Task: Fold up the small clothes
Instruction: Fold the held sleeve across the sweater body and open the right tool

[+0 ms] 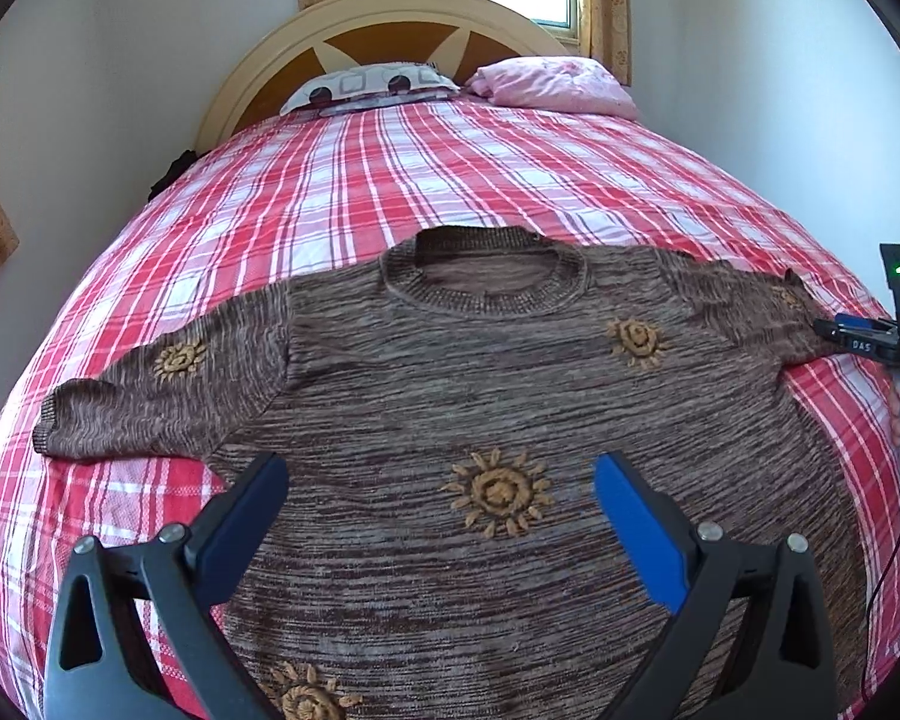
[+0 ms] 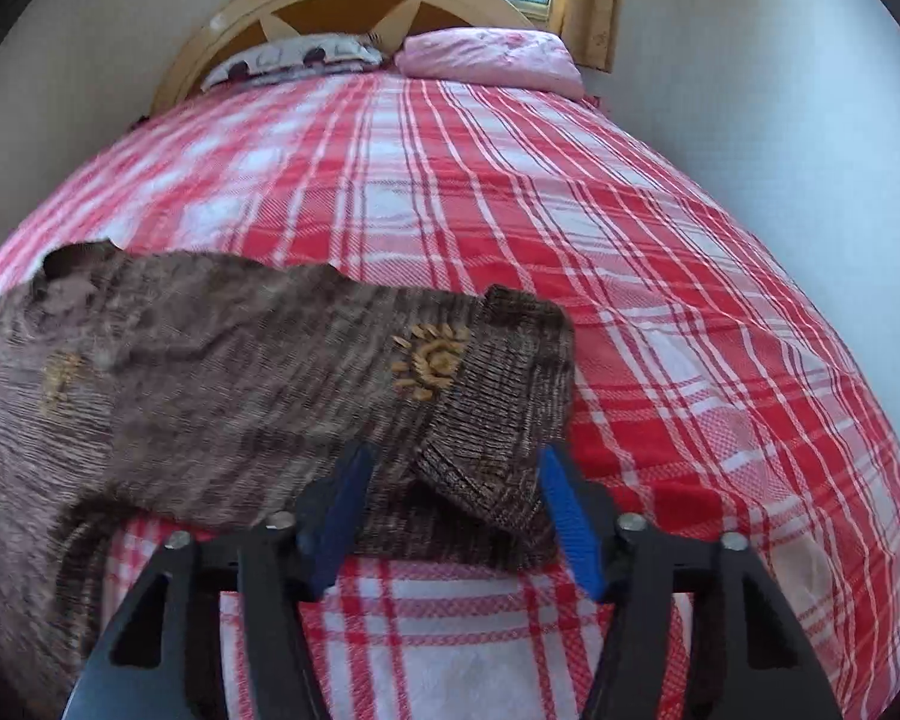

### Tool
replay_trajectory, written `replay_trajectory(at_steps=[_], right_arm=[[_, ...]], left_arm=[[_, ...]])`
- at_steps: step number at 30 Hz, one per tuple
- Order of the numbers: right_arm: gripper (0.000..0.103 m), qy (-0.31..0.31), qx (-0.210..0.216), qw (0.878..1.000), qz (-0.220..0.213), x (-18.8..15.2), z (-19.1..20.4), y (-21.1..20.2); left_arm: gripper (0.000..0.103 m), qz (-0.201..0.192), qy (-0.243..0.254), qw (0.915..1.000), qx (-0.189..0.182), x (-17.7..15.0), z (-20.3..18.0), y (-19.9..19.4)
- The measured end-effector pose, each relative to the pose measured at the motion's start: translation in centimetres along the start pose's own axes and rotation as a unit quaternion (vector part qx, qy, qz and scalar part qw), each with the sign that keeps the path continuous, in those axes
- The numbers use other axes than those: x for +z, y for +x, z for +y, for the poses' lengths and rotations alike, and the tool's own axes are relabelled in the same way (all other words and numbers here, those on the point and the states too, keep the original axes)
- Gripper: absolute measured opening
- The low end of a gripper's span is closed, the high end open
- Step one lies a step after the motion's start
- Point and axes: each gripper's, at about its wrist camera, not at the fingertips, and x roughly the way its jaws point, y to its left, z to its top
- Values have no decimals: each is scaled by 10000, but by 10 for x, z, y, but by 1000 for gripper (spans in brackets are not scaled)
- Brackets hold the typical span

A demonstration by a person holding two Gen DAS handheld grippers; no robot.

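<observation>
The brown knit sweater [image 1: 450,396] with embroidered sun motifs lies flat, front up, on the red plaid bedspread [image 1: 390,180], collar toward the headboard [image 1: 384,24], both sleeves spread outward. The left gripper [image 1: 441,498] hovers above the sweater's lower body with jaws spread wide; they hold nothing, and a sun motif shows between the blue pads. The right gripper [image 2: 453,510] sits at the sweater's right sleeve cuff [image 2: 504,408], jaws moderately open with the cuff lying between the fingers, not clamped. Two pillows [image 1: 546,84] rest against the headboard, well apart from the sweater.
</observation>
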Motion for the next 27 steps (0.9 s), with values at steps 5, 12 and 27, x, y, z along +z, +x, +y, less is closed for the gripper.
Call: replay_trajectory(at_steps=[5, 12, 27], right_arm=[[23, 216, 26, 9998, 41, -2, -15, 5], [11, 307, 374, 9978, -462, 14, -2, -27], [11, -517, 1704, 9780, -1086, 42, 138, -94]], left_arm=[[103, 58, -14, 10000, -78, -2, -3, 4], [103, 69, -116, 9999, -49, 1, -3, 9], [100, 107, -531, 9953, -800, 19, -7, 16]])
